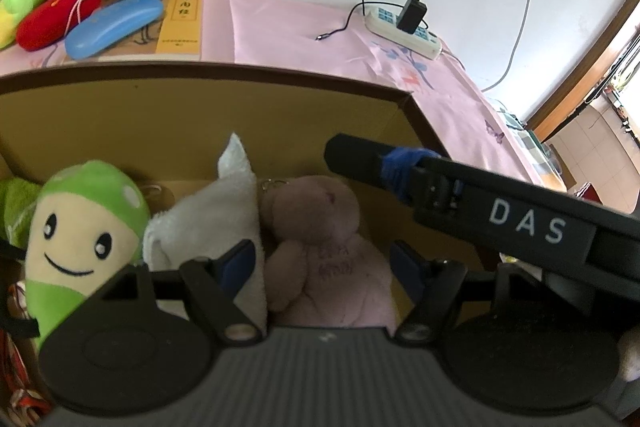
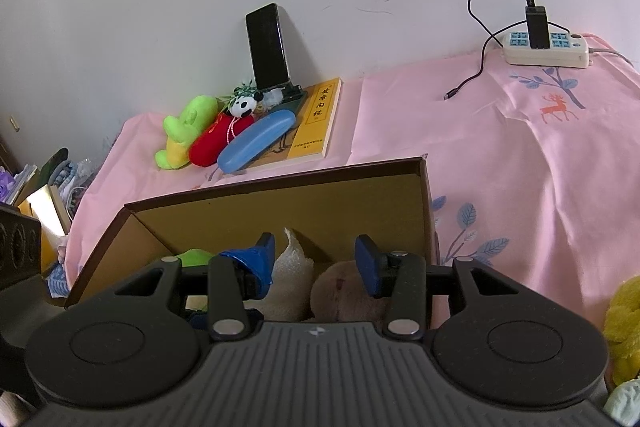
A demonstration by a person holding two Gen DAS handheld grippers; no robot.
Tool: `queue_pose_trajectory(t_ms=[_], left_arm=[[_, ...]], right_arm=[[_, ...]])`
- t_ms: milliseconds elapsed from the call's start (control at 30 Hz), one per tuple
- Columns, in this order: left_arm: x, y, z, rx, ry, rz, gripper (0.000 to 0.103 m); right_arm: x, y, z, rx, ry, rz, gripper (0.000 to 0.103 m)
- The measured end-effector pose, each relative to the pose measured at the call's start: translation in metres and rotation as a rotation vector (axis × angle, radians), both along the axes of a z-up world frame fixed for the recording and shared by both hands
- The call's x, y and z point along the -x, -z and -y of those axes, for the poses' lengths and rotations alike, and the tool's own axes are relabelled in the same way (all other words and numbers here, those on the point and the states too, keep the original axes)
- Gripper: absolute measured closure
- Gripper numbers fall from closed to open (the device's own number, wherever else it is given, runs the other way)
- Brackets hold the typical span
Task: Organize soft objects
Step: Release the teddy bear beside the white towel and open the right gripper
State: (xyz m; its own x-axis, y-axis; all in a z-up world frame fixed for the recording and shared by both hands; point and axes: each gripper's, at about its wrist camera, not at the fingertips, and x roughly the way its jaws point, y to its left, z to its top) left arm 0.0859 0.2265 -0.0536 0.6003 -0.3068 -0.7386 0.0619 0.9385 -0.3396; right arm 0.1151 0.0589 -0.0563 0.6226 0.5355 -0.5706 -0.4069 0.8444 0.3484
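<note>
grippers first: the left gripper (image 1: 322, 267) hangs over the open cardboard box (image 1: 200, 107), its blue-padded fingers spread wide on either side of a pink plush bear (image 1: 324, 259) lying in the box, with no pad clearly touching it. the right gripper (image 2: 316, 263) is spread too and pinches nothing; it hovers above the same box, with the bear's head (image 2: 340, 287) and a white plush (image 2: 292, 275) showing between its fingers. in the left wrist view the right gripper's arm crosses from the right, one dark finger tip reaching over the box's right wall. inside the box, left of the bear and pressed against it, stands the white plush (image 1: 212, 223); left of that sits a smiling green-capped mushroom plush (image 1: 80, 239), and more green plush shows at the far left edge. the box rests on a pink cloth (image 2: 500, 167) printed with blue leaves and an orange deer. at the near right edge of the right wrist view a yellow plush (image 2: 624, 327) lies on the cloth outside the box. beyond the box's far wall, a yellow book (image 2: 316, 123) carries a blue glasses case (image 2: 256, 141); left of it lie a red plush (image 2: 216, 141) and a green and yellow plush (image 2: 184, 131), with a small panda toy (image 2: 244, 105) behind them. farther still, a phone (image 2: 267, 45) stands upright in a stand against the white wall. far right, a white power strip (image 2: 546, 53) holds a black charger (image 2: 537, 27) whose cable loops onto the cloth.
</note>
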Motion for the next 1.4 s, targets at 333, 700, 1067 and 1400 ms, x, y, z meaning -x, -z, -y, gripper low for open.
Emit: queue_pose_trajectory(t_ms=[333, 700, 1067, 1400], left_arm=[[-0.0017, -0.0009, -0.0007, -0.002, 0.007, 0.003, 0.030], [0.0007, -0.0011, -0.0008, -0.009, 0.001, 0.016, 0.030], [0.0027, -0.0007, -0.0002, -0.019, -0.008, 0.020, 0.030], [0.0023, 0.0000, -0.0003, -0.017, -0.005, 0.019, 0.030]], right_arm=[[0.0013, -0.0002, -0.0023, 0.012, 0.017, 0.009, 0.075], [0.0027, -0.0003, -0.0027, 0.018, 0.030, 0.014, 0.075], [0.0024, 0.0002, -0.0003, 0.008, 0.043, 0.015, 0.075], [0.0024, 0.0003, 0.0018, -0.006, 0.049, 0.008, 0.077]])
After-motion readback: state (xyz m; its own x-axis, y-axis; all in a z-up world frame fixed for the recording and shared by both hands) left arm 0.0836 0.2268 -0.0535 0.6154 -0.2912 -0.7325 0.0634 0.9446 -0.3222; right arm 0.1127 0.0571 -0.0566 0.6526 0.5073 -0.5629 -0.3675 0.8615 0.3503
